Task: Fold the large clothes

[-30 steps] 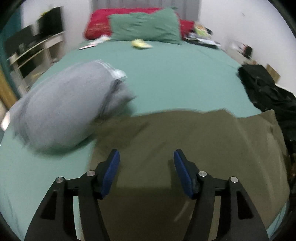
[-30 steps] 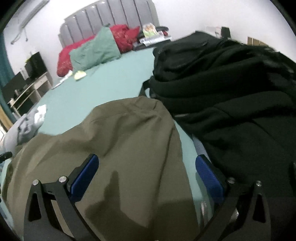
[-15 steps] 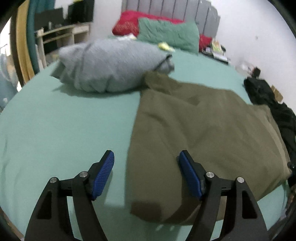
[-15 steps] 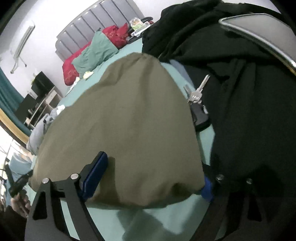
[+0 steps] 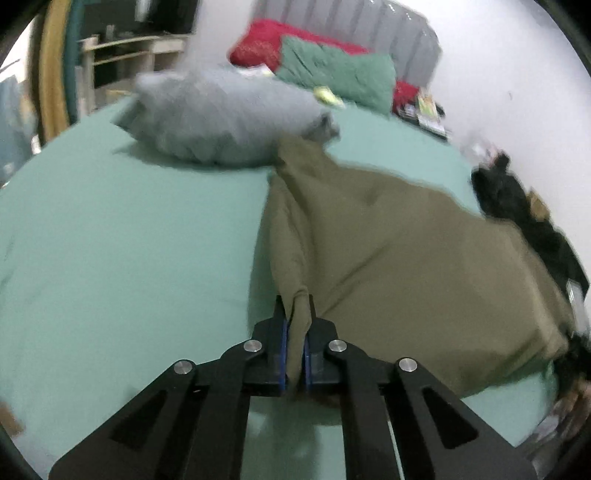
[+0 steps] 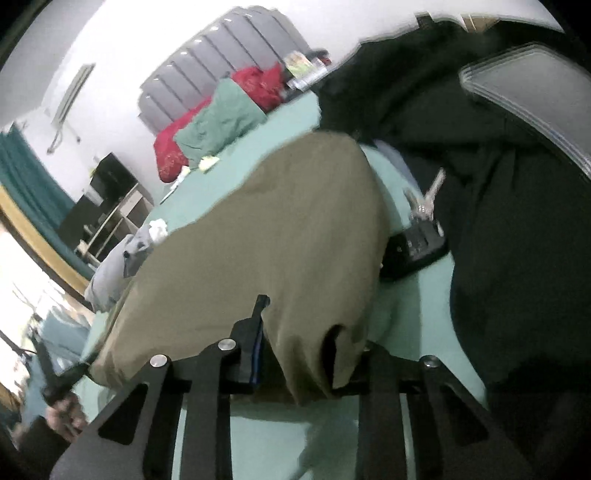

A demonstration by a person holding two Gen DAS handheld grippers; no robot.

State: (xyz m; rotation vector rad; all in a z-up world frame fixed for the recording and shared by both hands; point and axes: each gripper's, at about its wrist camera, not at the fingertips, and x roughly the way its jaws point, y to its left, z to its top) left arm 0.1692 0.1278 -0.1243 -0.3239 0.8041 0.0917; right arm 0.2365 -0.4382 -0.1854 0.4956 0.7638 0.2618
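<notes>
Now the grasp step is done: left gripper (image 5: 294, 332) and right gripper (image 6: 306, 354) each pinch a near corner of the olive garment (image 5: 399, 236), spread along the bed's (image 5: 110, 240) near edge. Next, I judge: lift both corners together and carry them over.

A bed (image 5: 110, 229) covered by a teal sheet is seen, with a green pillow (image 5: 340, 75) and a red pillow (image 5: 266, 35) laid against a grey padded headboard (image 6: 221, 48). A set of keys (image 6: 424, 206) is seen on the sheet just beside a black fob (image 6: 413, 251). Wooden shelves (image 5: 125, 55) are placed beside the bed.
</notes>
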